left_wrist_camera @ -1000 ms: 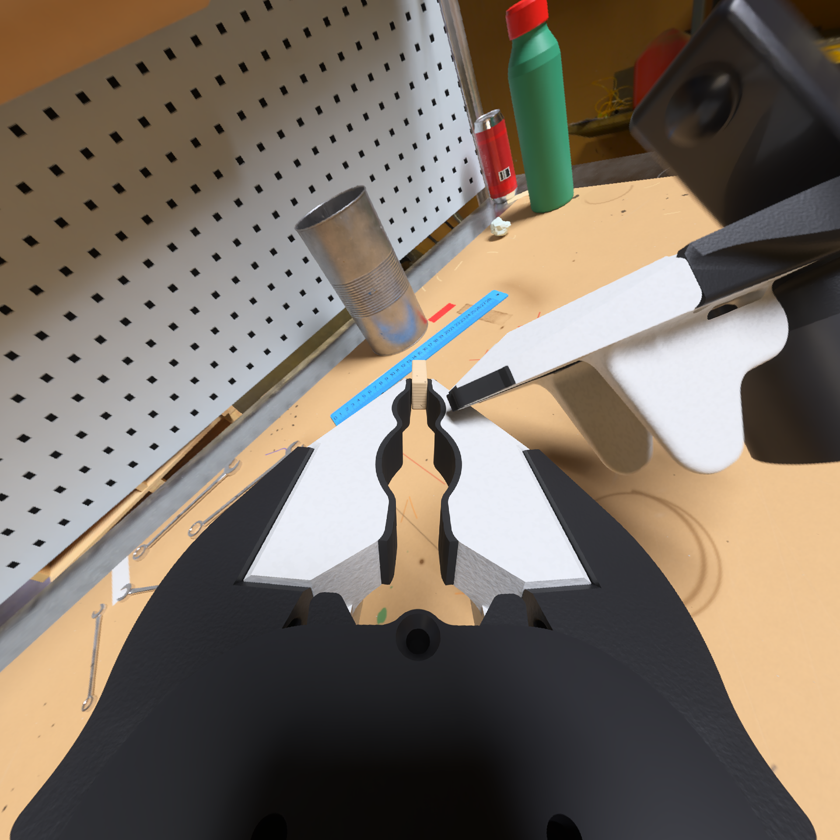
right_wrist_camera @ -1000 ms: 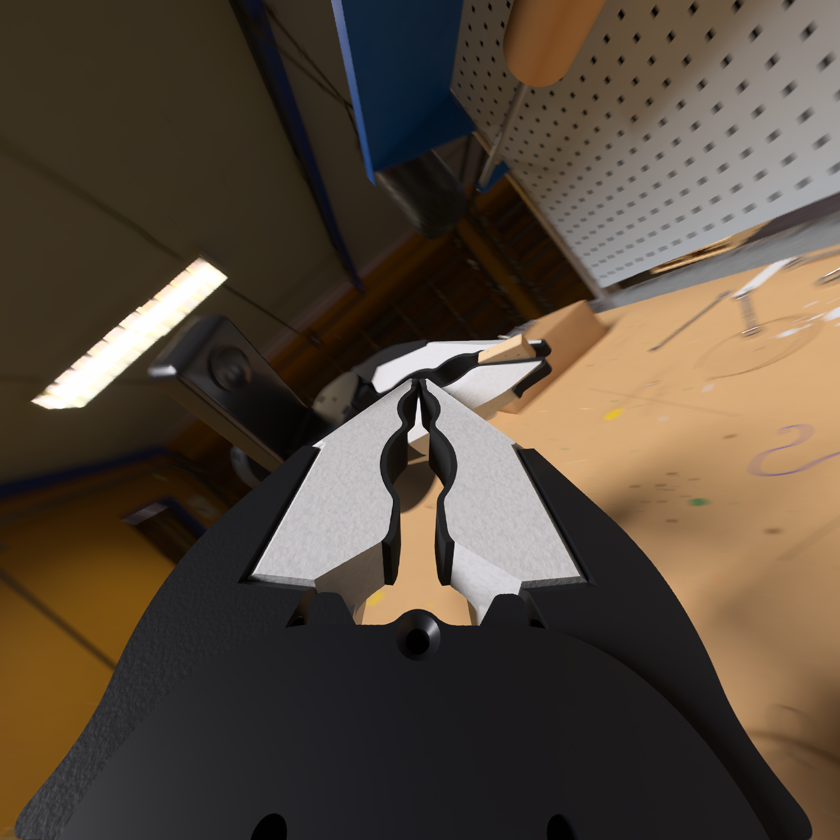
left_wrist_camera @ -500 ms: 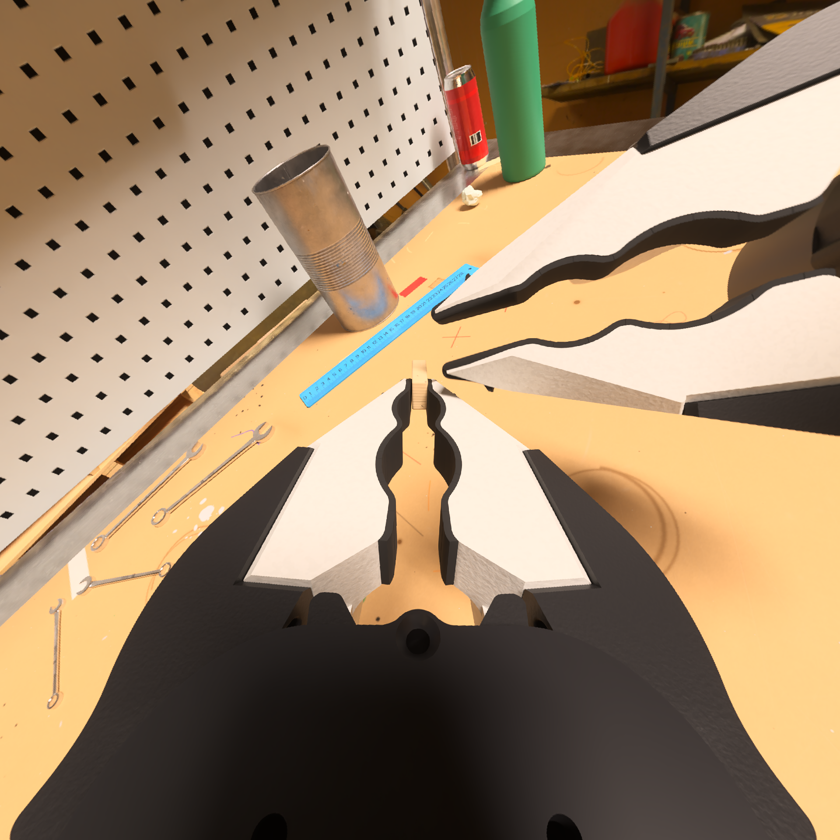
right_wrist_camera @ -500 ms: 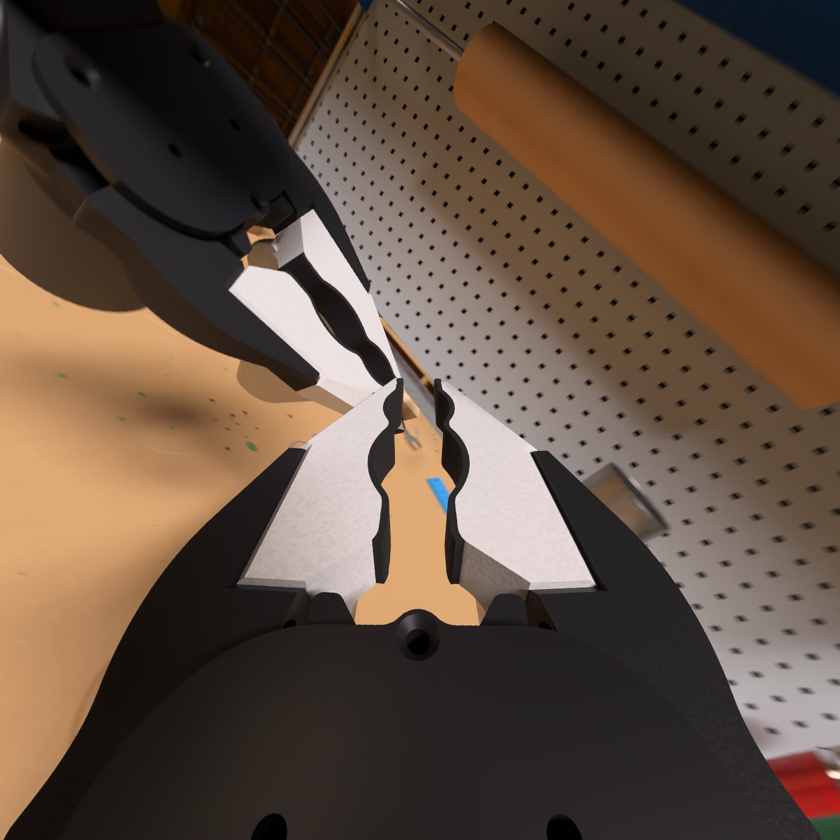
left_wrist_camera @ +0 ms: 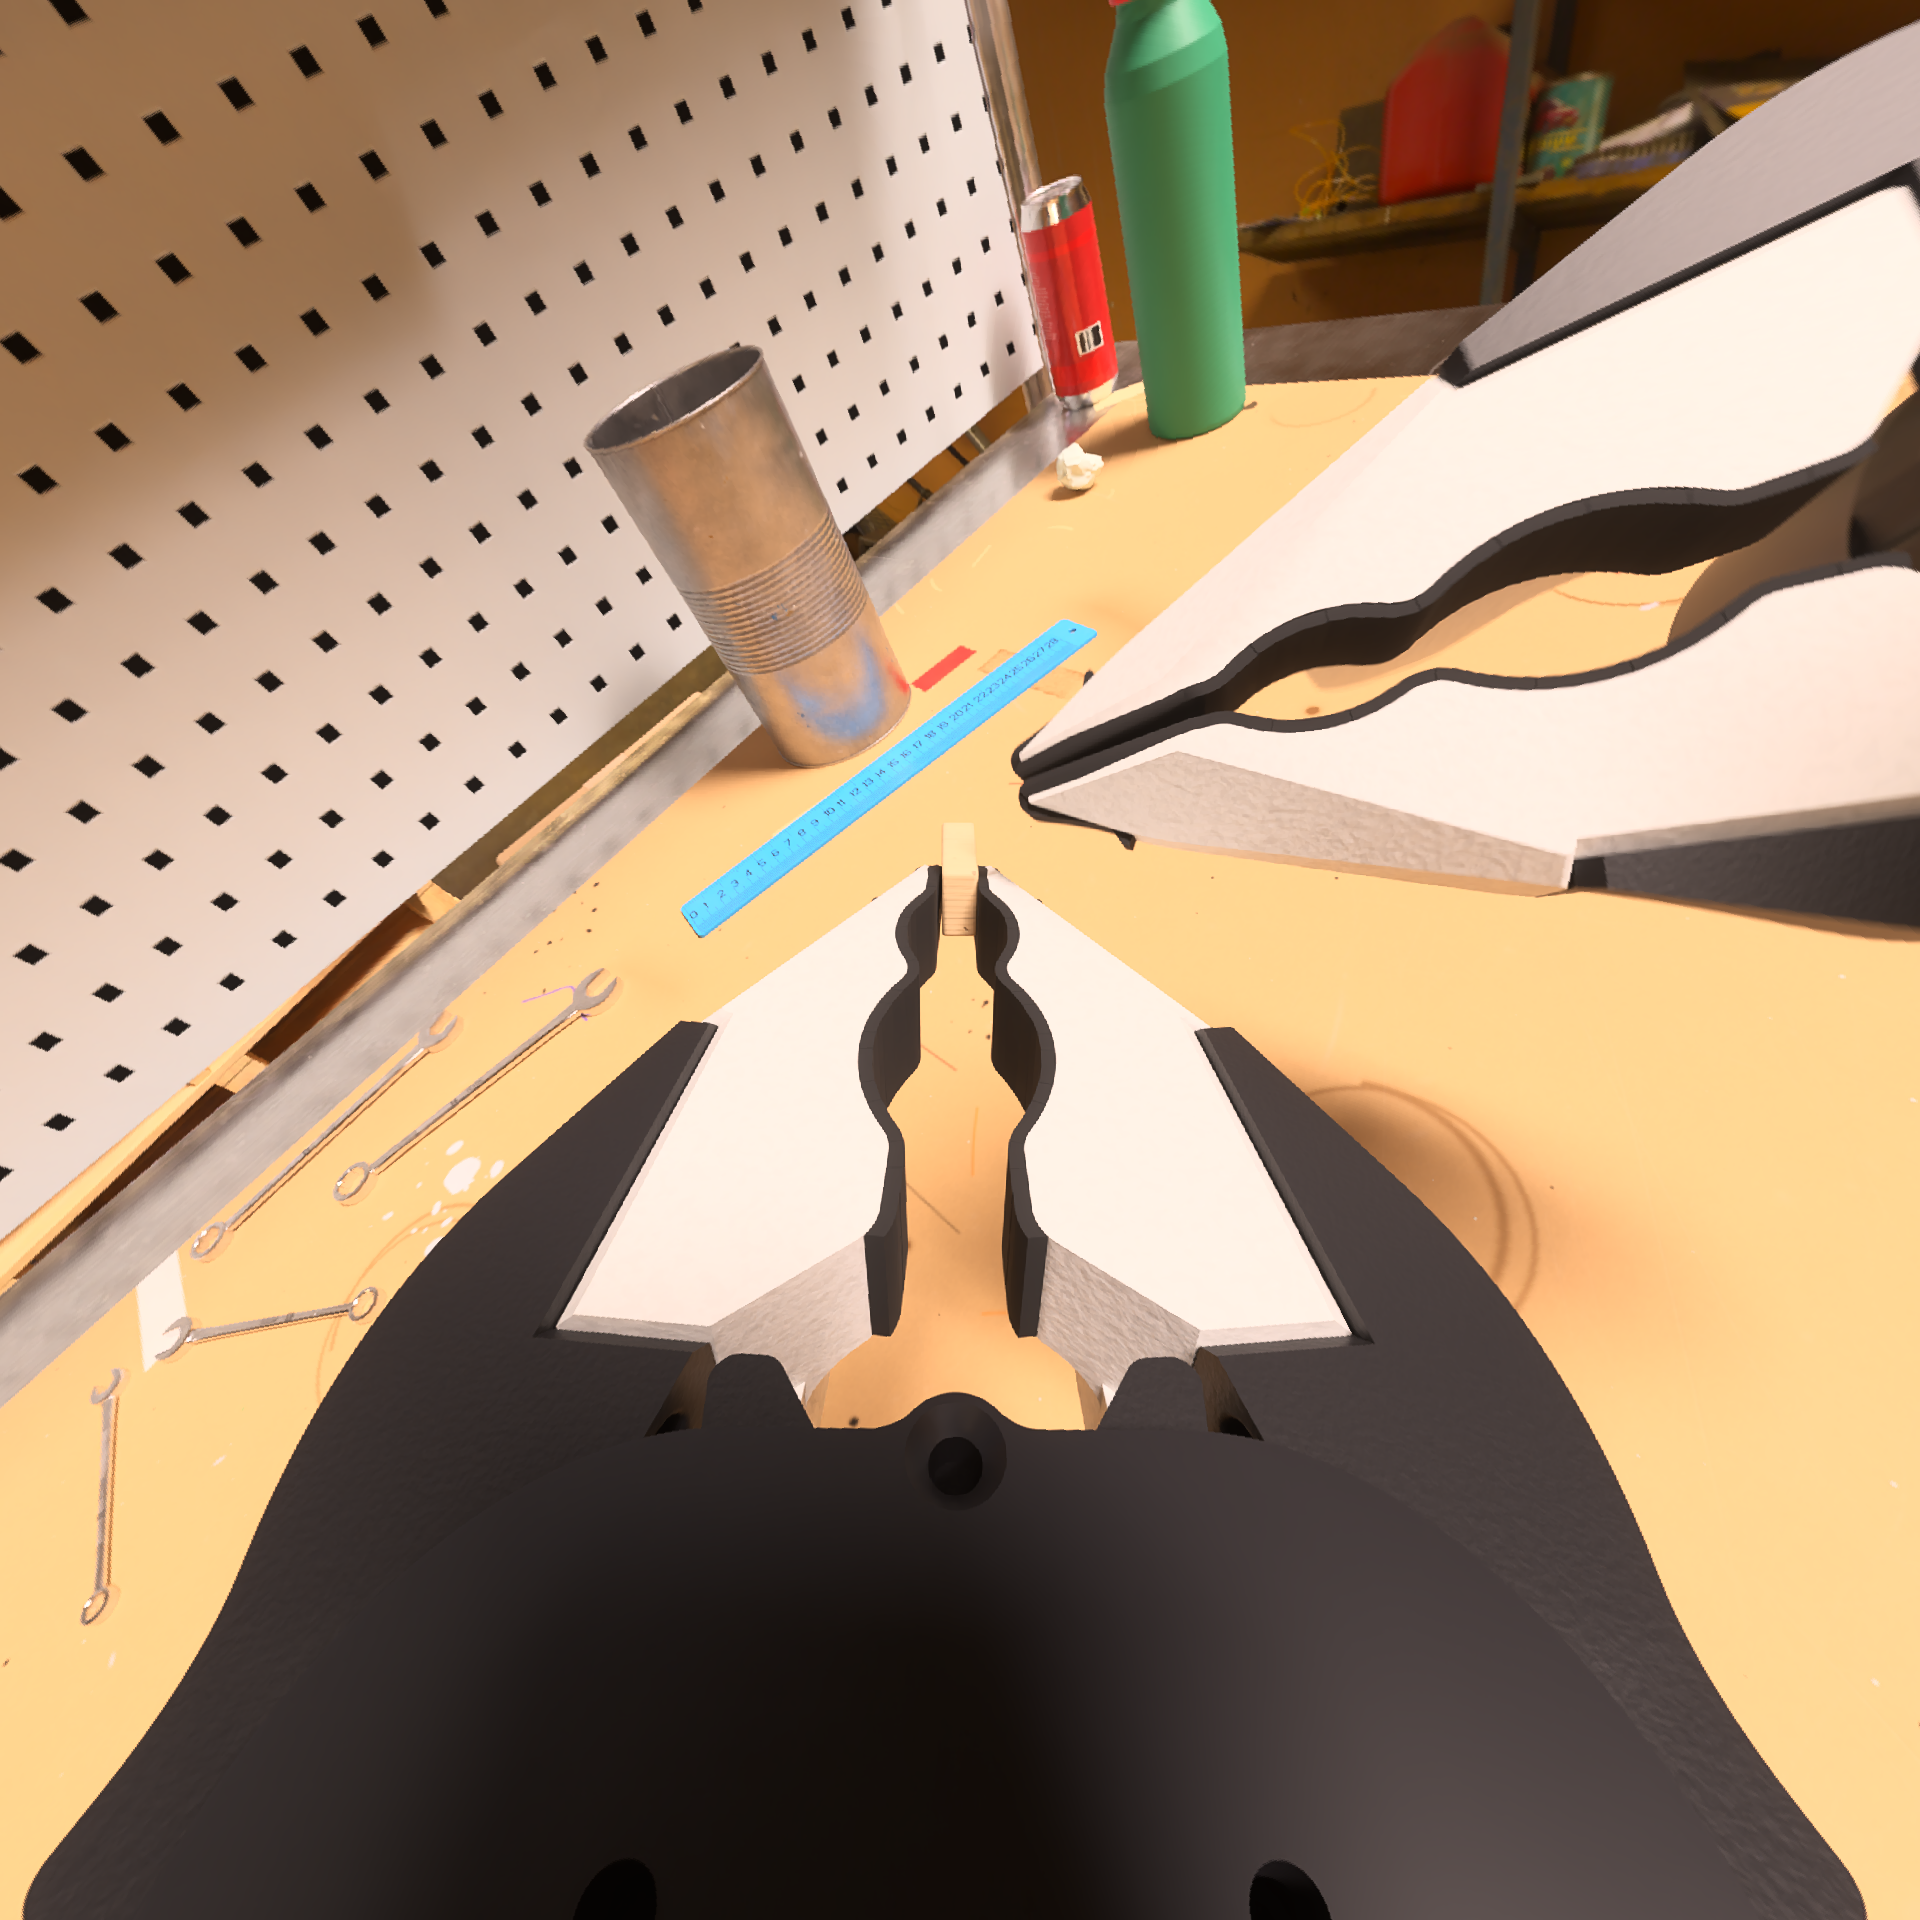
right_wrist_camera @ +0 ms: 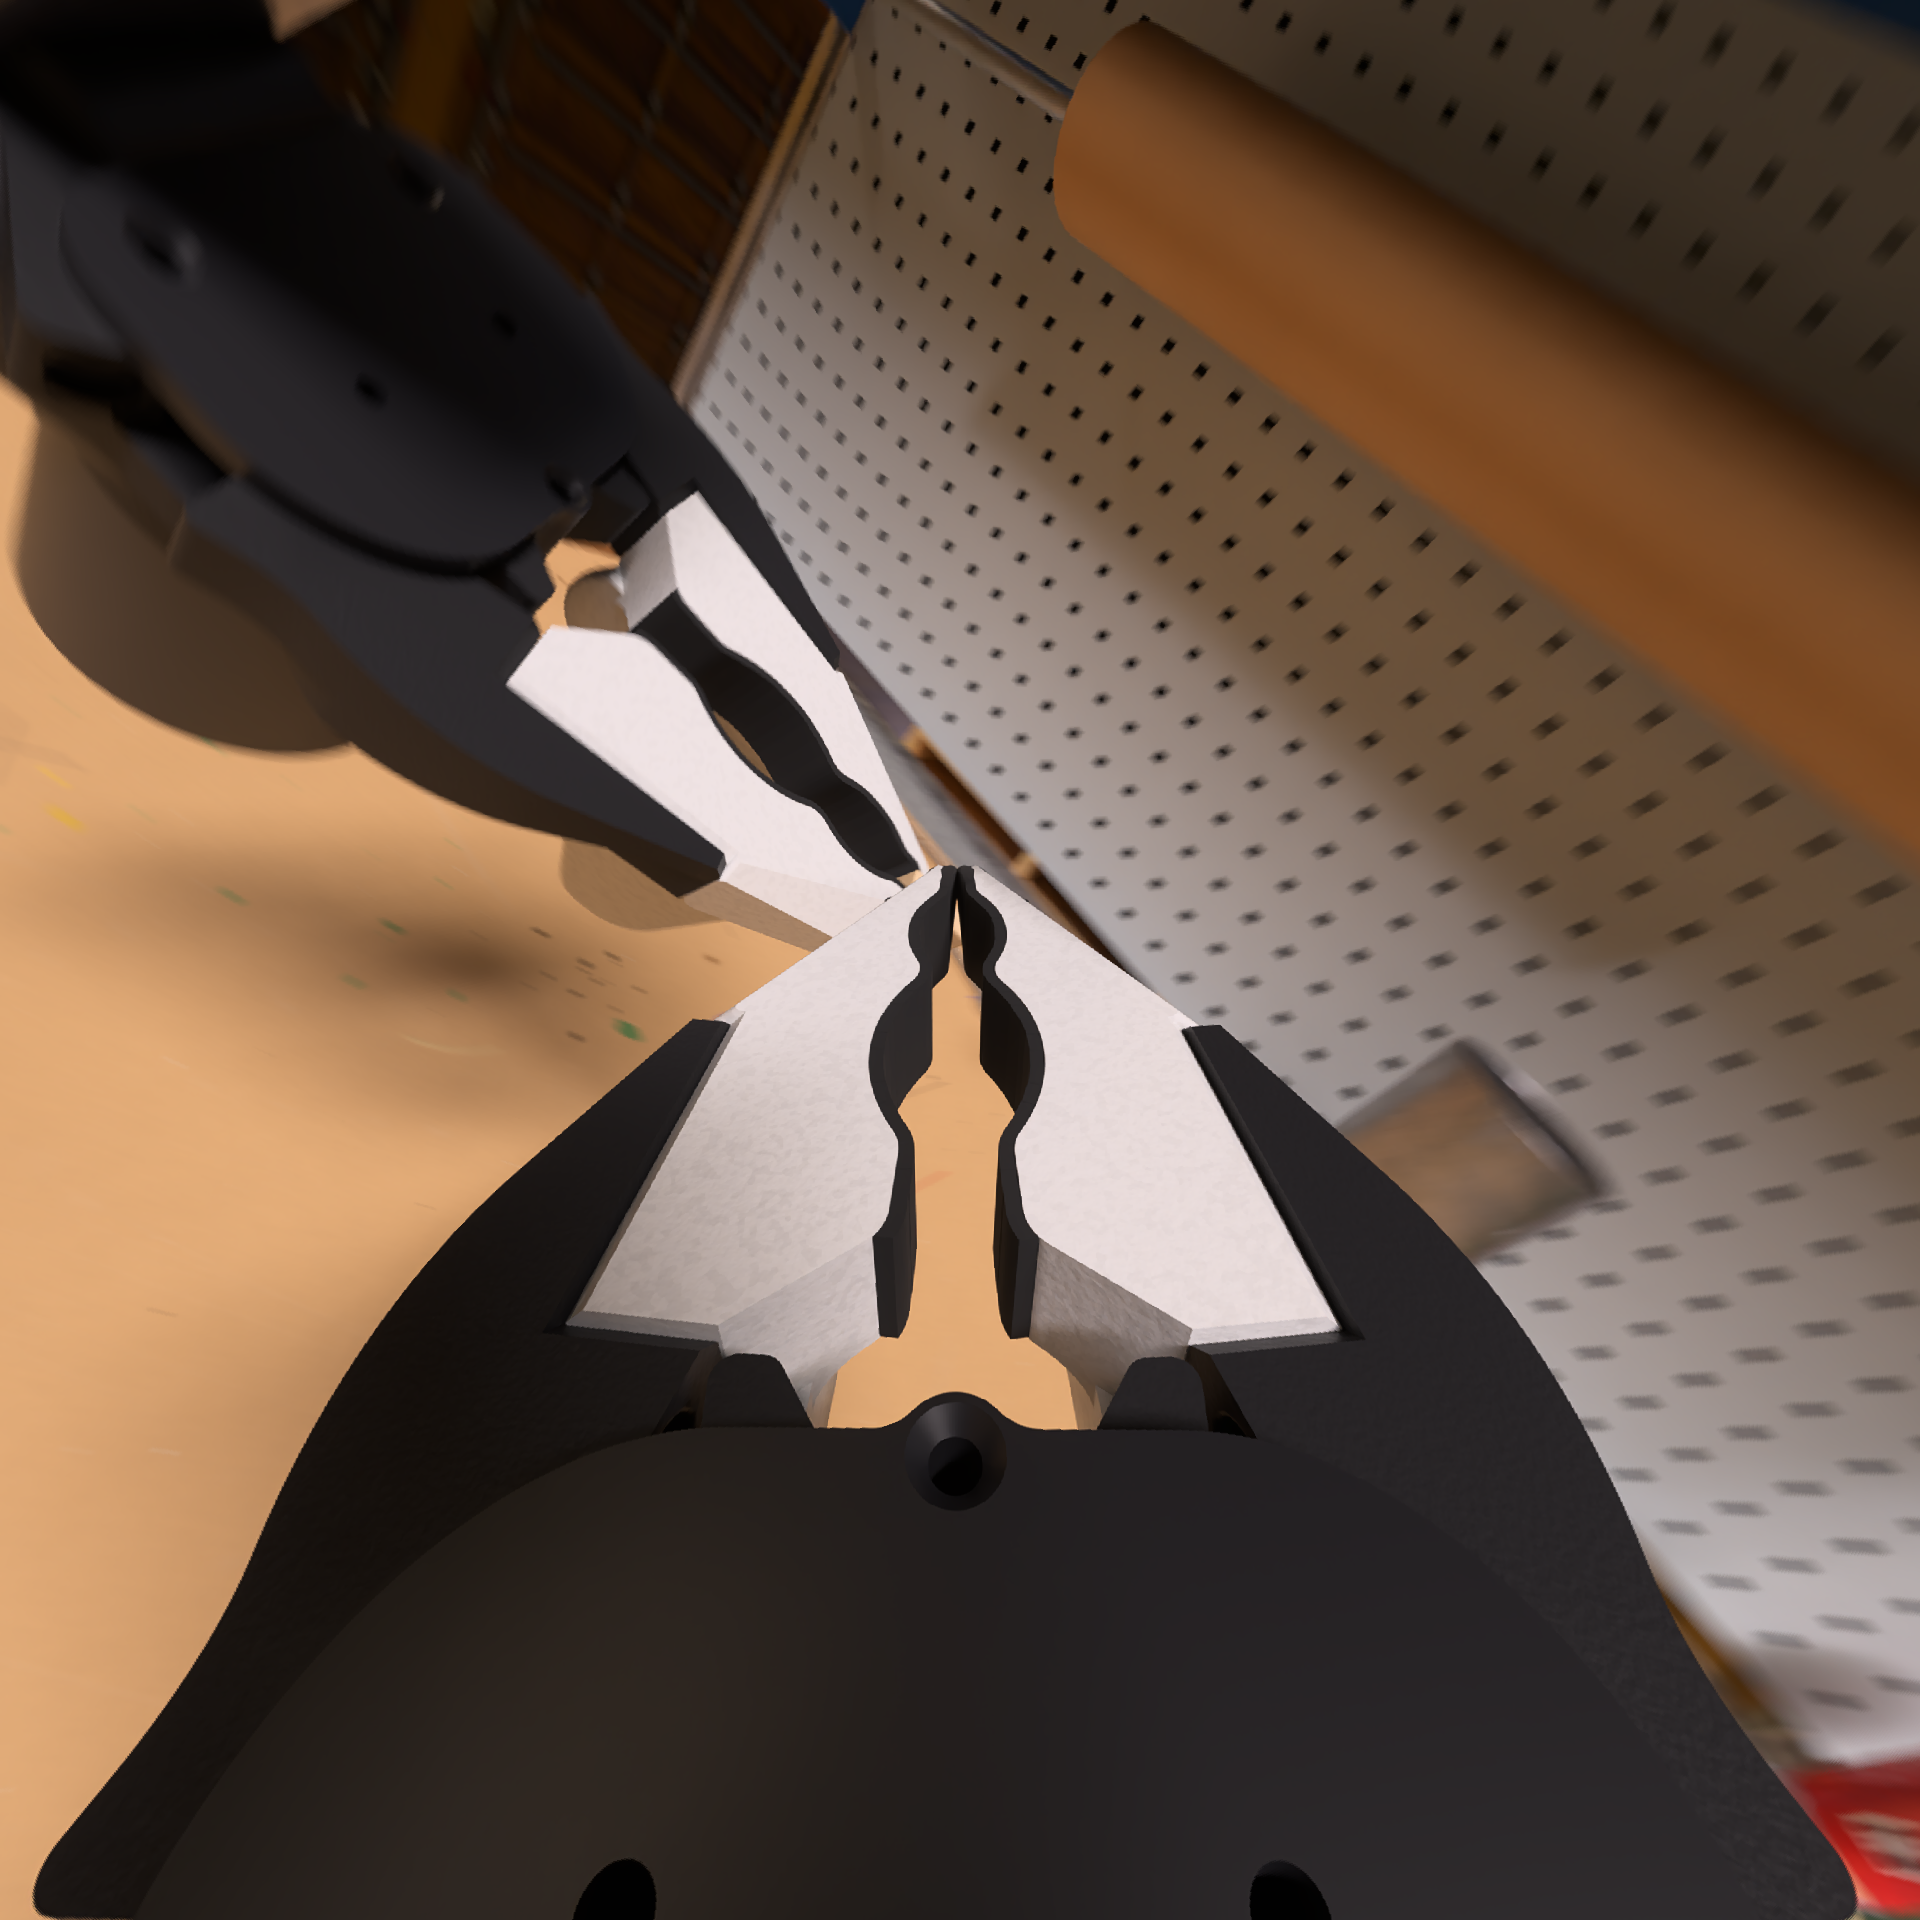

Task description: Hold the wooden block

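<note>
The wooden block (left_wrist_camera: 958,847) is a small pale piece pinched upright between the fingertips of my left gripper (left_wrist_camera: 958,885), above the workbench (left_wrist_camera: 1558,1039). My right gripper (left_wrist_camera: 1023,777) comes in from the right with its jaws shut and empty. Its tips are just right of the block and slightly beyond it, with a small gap between. In the right wrist view my right gripper (right_wrist_camera: 956,881) is shut, and the left gripper (right_wrist_camera: 902,864) points in from the upper left, its tips beside mine. The block is hidden there.
A metal cup (left_wrist_camera: 748,561) stands by the white pegboard (left_wrist_camera: 312,416), with a blue ruler (left_wrist_camera: 883,779) in front of it. A red can (left_wrist_camera: 1070,291) and a green bottle (left_wrist_camera: 1174,208) stand farther back. Several wrenches (left_wrist_camera: 468,1091) lie at the left. A brown roll (right_wrist_camera: 1455,364) hangs on the pegboard.
My right gripper has swung round beside the left one, opened, then shut its jaws on nothing. My left gripper has kept hold of the block.
</note>
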